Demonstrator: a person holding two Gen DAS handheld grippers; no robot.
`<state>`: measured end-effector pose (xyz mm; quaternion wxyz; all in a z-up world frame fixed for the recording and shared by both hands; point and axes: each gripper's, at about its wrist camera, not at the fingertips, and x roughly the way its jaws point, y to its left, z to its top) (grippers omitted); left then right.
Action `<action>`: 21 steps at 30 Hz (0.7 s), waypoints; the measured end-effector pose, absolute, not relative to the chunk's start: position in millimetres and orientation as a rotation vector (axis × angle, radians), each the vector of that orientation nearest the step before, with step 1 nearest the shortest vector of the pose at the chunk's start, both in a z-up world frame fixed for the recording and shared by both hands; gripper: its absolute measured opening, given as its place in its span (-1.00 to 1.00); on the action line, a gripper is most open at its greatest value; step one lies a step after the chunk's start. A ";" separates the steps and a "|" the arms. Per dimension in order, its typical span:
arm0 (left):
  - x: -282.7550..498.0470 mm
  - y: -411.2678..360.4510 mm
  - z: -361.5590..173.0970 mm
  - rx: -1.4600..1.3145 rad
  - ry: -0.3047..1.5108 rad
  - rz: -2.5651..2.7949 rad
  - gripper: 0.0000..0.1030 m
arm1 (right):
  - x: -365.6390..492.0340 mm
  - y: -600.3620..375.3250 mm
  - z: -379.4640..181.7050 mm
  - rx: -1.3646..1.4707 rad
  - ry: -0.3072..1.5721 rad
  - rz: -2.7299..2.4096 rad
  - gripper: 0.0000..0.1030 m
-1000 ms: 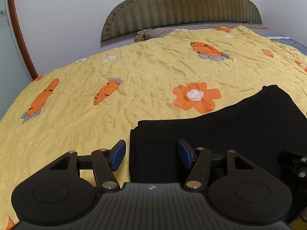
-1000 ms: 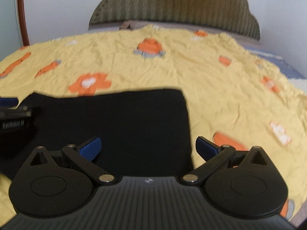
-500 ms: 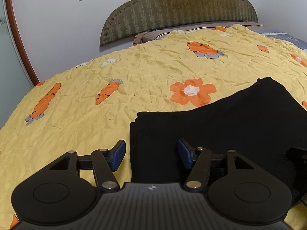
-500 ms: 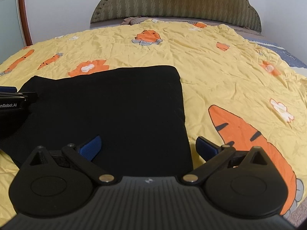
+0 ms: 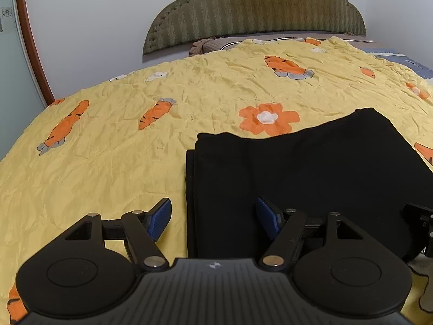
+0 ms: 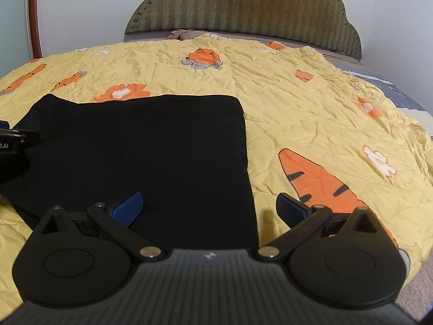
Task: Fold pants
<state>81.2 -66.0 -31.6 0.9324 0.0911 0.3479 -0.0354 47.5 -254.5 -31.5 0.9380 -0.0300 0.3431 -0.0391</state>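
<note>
The black pants (image 5: 311,168) lie folded into a flat rectangle on the yellow bedspread (image 5: 108,168). In the left wrist view my left gripper (image 5: 213,219) hovers over the near left corner of the pants; its jaws are opening, and the pads press on nothing. In the right wrist view the same pants (image 6: 146,151) fill the lower left. My right gripper (image 6: 208,207) stands open, straddling their right edge at the near corner, and holds nothing. Part of each gripper's black body shows at the edge of the other's view.
The yellow bedspread (image 6: 324,113) with orange carrots and flowers covers the bed. An olive padded headboard (image 5: 254,8) stands against the white wall. A brown curved frame (image 5: 29,40) rises at the left. The bed's near right edge drops off at the lower right in the right wrist view.
Both grippers drew back toward the near edge of the bed, so more of the folded pants shows. The left gripper's jaws stand wider than before.
</note>
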 end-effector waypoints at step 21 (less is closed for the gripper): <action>34.5 -58.4 -21.4 0.168 0.741 -0.057 0.58 | -27.9 -221.5 4.0 -0.145 0.562 -0.075 1.00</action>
